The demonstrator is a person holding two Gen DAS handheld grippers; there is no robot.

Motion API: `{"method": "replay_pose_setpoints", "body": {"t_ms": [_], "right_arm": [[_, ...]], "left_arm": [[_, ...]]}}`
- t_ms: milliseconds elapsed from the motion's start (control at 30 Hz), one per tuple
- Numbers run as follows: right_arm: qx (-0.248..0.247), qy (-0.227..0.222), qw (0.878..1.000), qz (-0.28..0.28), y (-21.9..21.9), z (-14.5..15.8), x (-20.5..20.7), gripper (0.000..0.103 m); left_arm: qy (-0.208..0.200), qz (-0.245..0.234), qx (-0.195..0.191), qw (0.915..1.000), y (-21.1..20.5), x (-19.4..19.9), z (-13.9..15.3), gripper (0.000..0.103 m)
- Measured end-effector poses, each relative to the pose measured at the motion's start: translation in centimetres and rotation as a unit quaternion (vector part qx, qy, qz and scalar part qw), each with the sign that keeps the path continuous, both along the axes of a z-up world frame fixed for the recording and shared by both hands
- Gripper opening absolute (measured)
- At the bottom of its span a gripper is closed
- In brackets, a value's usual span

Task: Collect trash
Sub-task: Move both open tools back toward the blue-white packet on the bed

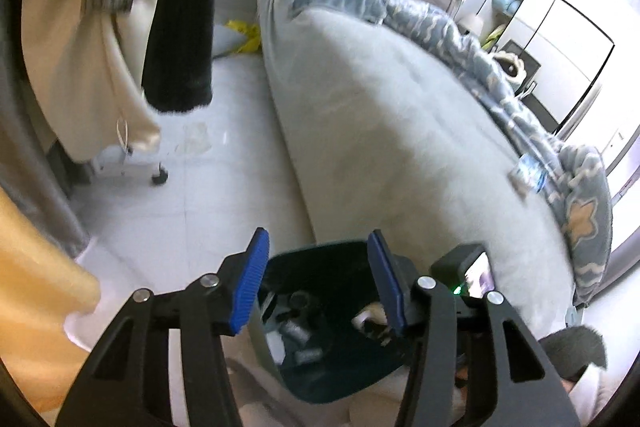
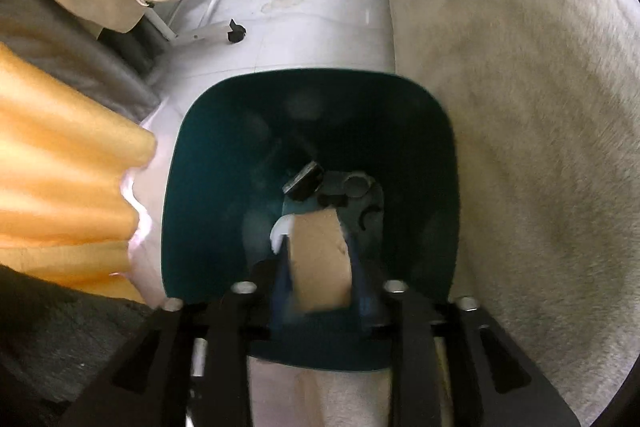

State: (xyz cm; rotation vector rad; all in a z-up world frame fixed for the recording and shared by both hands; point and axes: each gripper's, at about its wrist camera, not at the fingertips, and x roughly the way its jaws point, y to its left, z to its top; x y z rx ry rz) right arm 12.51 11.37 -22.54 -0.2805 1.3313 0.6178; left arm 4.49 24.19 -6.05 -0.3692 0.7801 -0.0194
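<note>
A dark teal trash bin stands on the floor beside the bed, with several dark items at its bottom. My right gripper is shut on a brown cardboard tube with a scrap of white tissue, held over the bin's mouth. My left gripper is open and empty, above the same bin. The right gripper's body shows beside it. A crumpled wrapper lies on the bed near the quilt.
A grey bed with a blue patterned quilt fills the right. A clothes rack with hanging coats and a caster foot stands left. Orange fabric hangs near the bin. A yellow bag lies far back on the floor.
</note>
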Motion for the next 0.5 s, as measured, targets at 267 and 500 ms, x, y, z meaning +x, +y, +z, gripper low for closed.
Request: {"method": "replay_pose_setpoints", "body": {"t_ms": [267, 500], "right_arm": [[0.023, -0.028, 0.999, 0.032, -1.5, 2.0, -1.0, 0.055], [0.072, -0.089, 0.992, 0.052, -3.6, 5.9, -1.2, 0.059]], "left_arm": [[-0.063, -0.017, 0.016, 0.9978, -1.9, 0.9, 4.8, 0.054], [-0.087, -0.032, 0.026, 0.9954, -4.4, 3.1, 6.7, 0.054]]}}
